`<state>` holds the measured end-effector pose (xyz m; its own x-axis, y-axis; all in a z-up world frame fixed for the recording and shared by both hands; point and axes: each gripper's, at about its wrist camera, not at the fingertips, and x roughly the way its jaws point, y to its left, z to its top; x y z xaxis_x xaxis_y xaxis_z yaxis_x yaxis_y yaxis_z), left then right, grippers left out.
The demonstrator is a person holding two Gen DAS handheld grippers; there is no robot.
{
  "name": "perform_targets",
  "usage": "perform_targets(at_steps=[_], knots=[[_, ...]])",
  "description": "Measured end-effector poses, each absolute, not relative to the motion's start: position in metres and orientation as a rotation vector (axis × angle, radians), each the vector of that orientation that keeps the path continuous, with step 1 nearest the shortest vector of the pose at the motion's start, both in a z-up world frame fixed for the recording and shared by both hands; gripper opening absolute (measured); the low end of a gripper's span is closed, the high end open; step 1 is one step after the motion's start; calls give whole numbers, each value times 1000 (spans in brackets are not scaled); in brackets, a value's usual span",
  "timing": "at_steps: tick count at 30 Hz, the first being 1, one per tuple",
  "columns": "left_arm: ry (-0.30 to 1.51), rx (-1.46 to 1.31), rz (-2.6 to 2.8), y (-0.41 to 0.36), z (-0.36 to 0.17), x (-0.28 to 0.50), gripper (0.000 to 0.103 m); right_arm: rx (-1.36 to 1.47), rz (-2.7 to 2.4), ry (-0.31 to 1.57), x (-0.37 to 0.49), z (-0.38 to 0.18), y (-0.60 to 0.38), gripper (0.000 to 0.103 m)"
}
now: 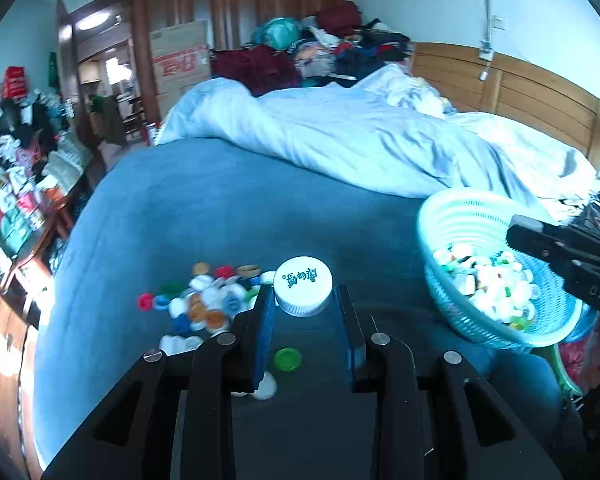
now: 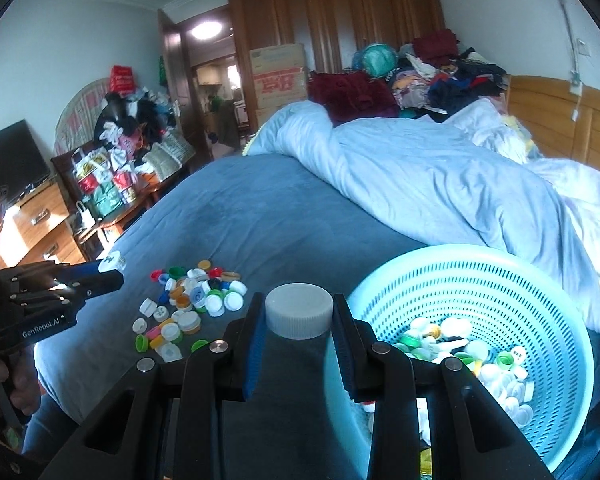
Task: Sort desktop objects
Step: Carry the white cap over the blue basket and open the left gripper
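Observation:
My left gripper (image 1: pixel 304 294) is shut on a large white cap with green lettering (image 1: pixel 303 285), held above the blue bedspread. A pile of small coloured bottle caps (image 1: pixel 208 300) lies just left of it, and a green cap (image 1: pixel 287 359) lies below the jaws. My right gripper (image 2: pixel 299 312) is shut on a plain white ribbed cap (image 2: pixel 299 310), just left of the light-blue basket (image 2: pixel 500 276), which holds several caps. The left gripper (image 2: pixel 114 270) also shows in the right wrist view, at the far left with its white cap (image 2: pixel 113 262). The right gripper's fingers (image 1: pixel 540 240) reach over the basket (image 1: pixel 452 216).
A crumpled pale-blue duvet (image 2: pixel 440 184) covers the far half of the bed. A wooden headboard (image 1: pixel 520 92) stands at the right. Piled clothes (image 2: pixel 420 68) and cardboard boxes (image 2: pixel 278 76) stand behind. A cluttered wooden dresser (image 2: pixel 100 184) lines the left side.

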<state>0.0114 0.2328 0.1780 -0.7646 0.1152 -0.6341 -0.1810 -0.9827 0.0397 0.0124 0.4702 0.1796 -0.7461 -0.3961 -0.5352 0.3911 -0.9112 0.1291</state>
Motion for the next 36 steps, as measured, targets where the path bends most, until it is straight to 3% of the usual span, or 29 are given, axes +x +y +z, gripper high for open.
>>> perform_targets(at_steps=[22, 36], knots=[[261, -908, 2528, 378, 213, -39, 24, 862, -2691, -147, -6, 181, 536, 35], [275, -1107, 2342, 443, 170, -75, 24, 1046, -2725, -285, -34, 148, 588, 35]])
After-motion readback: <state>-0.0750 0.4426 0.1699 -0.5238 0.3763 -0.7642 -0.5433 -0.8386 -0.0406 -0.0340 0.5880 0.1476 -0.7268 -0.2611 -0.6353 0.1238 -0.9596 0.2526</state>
